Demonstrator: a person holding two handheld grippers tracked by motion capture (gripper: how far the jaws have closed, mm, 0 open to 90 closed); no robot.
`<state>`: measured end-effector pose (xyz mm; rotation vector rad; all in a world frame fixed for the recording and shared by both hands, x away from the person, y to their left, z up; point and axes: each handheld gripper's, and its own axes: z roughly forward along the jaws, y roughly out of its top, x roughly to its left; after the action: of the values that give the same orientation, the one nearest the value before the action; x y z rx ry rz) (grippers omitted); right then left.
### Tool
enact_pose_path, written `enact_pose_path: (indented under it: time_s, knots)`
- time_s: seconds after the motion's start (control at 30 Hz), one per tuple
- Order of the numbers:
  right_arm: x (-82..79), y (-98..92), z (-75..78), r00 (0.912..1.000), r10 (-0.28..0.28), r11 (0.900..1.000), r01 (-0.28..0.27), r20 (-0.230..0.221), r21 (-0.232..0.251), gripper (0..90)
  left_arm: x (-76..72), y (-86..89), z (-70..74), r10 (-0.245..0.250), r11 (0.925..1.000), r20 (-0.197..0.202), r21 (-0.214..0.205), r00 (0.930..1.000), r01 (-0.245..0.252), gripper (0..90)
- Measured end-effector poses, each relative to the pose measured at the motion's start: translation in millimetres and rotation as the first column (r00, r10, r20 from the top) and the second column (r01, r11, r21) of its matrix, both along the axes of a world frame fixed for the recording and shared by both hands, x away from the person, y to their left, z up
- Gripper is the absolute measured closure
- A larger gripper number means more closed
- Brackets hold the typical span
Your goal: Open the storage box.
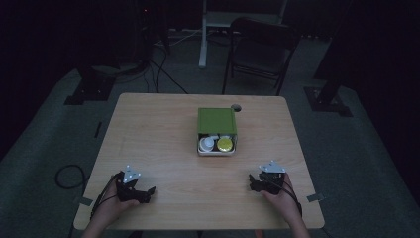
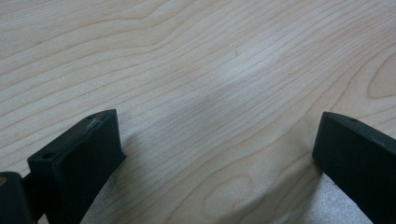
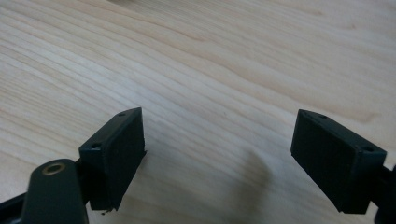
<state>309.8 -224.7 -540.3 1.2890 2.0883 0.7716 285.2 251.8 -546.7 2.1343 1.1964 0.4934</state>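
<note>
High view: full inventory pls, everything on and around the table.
Table: 1, light wood, centre of the high view.
Box: 1, green lid slid back, white base, right of table centre, front end open.
White jar: 1, white, left side of the box's open end.
Yellow-lidded jar: 1, yellow top, right side of the open end.
Hole: 1, dark, in the tabletop at the box's far right corner.
Chair: 1, black, beyond the table.
Cables: several, black, floor beyond the table's far left.
Left tool: 1, black, near-left edge, open, nothing between the jaws.
Right tool: 1, black, near-right edge, open, nothing between the jaws.
</note>
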Motion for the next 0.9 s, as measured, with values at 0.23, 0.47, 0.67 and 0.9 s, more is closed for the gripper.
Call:
enact_pose_path:
  time_s: [0.23,0.47,0.67,0.9]
  knots:
    - [4.4,17.6,5.3,0.9982,0.051,0.9986,-0.05,0.032,-0.017,17.3,0.0,0.0,0.0,0.0,1.0,0.0,-0.001,1.0,0.0,1.6]
    - [5.1,39.7,8.4,0.9896,0.115,0.9925,-0.111,0.087,-0.052,19.5,0.0,0.0,0.0,0.0,1.0,0.0,0.0,1.0,0.0,1.6]
    - [4.2,54.5,9.4,0.978,0.171,0.9827,-0.161,0.119,-0.092,23.5,0.1,0.1,0.1,-0.001,1.0,0.001,0.001,1.0,0.001,1.6]
    - [0.1,73.3,11.6,0.9513,0.261,0.9526,-0.226,0.164,-0.204,27.4,0.0,-0.1,-0.1,0.001,1.0,0.001,-0.002,1.0,-0.001,1.6]
